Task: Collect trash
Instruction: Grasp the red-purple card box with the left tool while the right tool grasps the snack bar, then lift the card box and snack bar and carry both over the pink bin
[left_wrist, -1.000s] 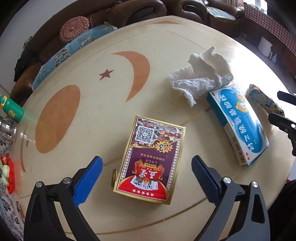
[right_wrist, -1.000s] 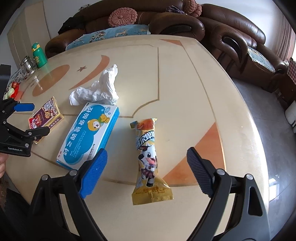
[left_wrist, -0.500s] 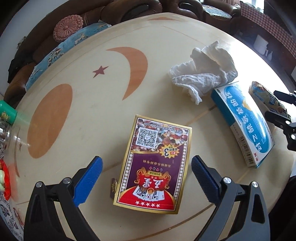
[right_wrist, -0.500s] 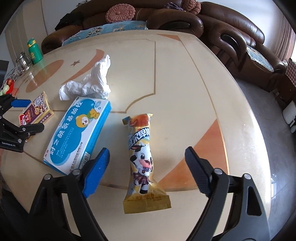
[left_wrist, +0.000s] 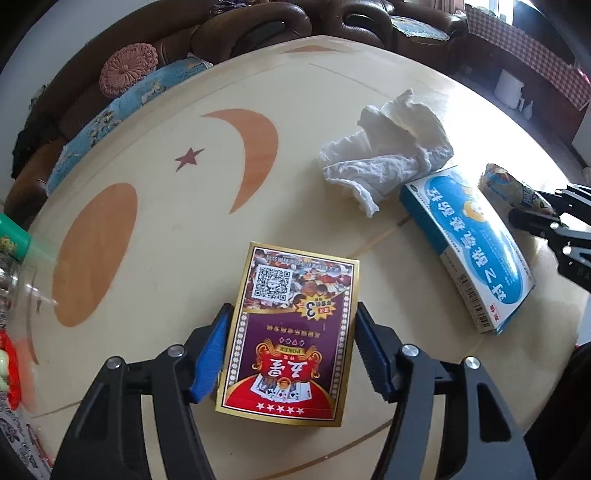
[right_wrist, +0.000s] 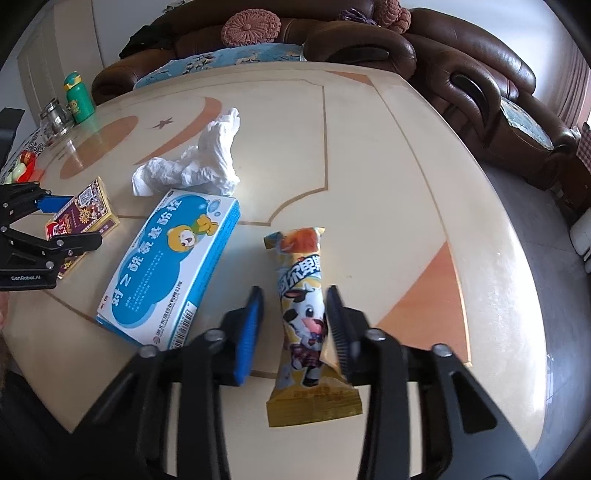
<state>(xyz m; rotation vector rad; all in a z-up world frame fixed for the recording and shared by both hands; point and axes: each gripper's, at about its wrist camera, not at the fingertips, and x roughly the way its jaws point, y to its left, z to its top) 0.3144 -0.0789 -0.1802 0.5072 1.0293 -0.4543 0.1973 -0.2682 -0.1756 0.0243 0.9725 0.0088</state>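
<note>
A purple and gold poker card box (left_wrist: 291, 332) lies flat on the cream table (left_wrist: 155, 122). My left gripper (left_wrist: 293, 307) is closing, and its blue pads touch both long sides of the box. A yellow snack wrapper (right_wrist: 303, 306) with a cartoon cow lies between the jaws of my right gripper (right_wrist: 294, 291), which are closing. The right-hand pad meets the wrapper's edge; a thin strip of table shows at the other pad. A crumpled white tissue (right_wrist: 199, 162) and a blue and white medicine box (right_wrist: 170, 258) lie between the two grippers.
A green bottle (right_wrist: 75, 98) and a glass jar (right_wrist: 55, 118) stand at the table's far left edge, near a red dish (right_wrist: 26, 158). Brown leather sofas (right_wrist: 369, 48) curve around the far side. Grey floor (right_wrist: 535, 229) lies past the right edge.
Both grippers have narrowed from wide open. The left pads have come in against the card box's sides, and the right jaws have drawn in around the snack wrapper.
</note>
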